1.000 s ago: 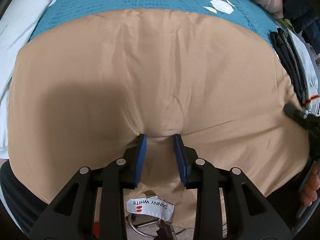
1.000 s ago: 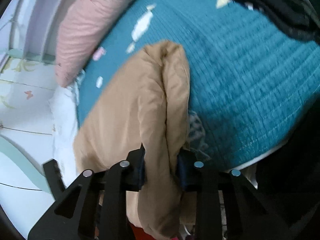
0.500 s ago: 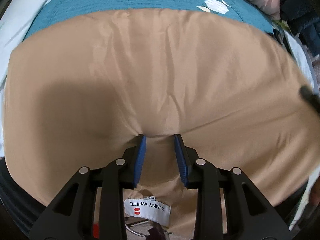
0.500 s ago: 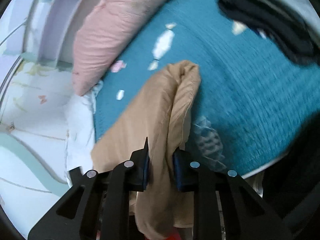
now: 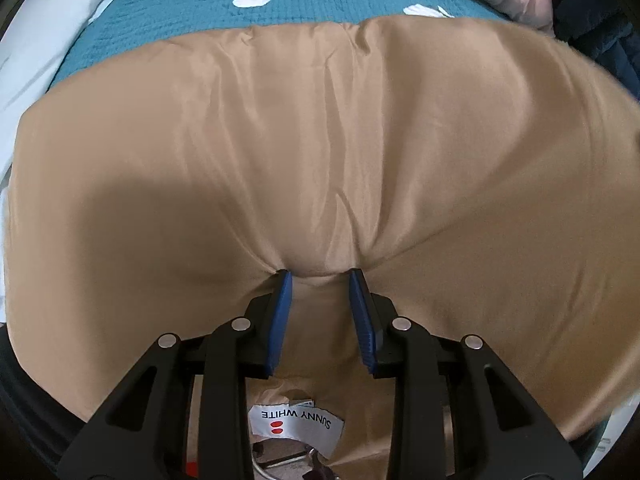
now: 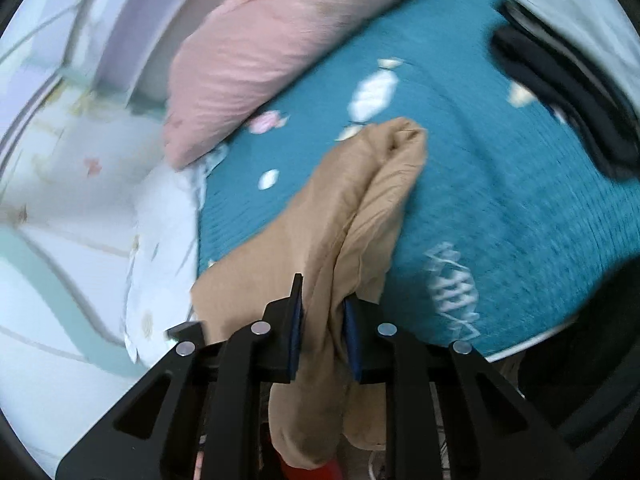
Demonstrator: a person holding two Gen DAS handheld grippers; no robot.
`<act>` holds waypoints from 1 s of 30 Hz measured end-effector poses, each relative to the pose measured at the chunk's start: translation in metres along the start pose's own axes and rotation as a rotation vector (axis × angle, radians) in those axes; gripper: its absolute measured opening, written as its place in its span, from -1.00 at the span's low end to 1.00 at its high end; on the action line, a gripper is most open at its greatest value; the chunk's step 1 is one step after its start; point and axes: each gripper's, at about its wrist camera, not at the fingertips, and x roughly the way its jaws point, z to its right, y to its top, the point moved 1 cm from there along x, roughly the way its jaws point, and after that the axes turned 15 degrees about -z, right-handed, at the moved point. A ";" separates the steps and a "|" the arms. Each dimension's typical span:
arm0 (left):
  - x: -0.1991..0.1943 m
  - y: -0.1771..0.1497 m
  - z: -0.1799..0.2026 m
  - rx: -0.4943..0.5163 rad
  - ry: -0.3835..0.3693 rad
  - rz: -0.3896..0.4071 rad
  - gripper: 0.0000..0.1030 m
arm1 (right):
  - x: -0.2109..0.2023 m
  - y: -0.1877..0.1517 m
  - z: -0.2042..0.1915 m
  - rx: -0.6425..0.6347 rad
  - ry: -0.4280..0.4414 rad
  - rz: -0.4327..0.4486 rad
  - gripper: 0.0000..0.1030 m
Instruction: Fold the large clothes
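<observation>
Soft even light, strong fisheye bending at edges, right wrist view motion-blurred.

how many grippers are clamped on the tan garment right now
2. The left gripper pinches the tan garment at its near edge, just above the white label. The right gripper clamps a bunched fold at the garment's side.

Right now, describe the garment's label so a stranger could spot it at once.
Start at the teal bedspread and the big tan garment spread over it. Follow the cloth to its near edge, gripped by the left gripper. Just below hangs the white label, the only white patch with dark lettering and two red dots.
</observation>
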 end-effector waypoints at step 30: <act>-0.093 -0.073 -0.170 -0.331 -0.065 0.133 -0.21 | 0.112 -0.047 -0.258 -0.525 -0.044 -0.253 -0.98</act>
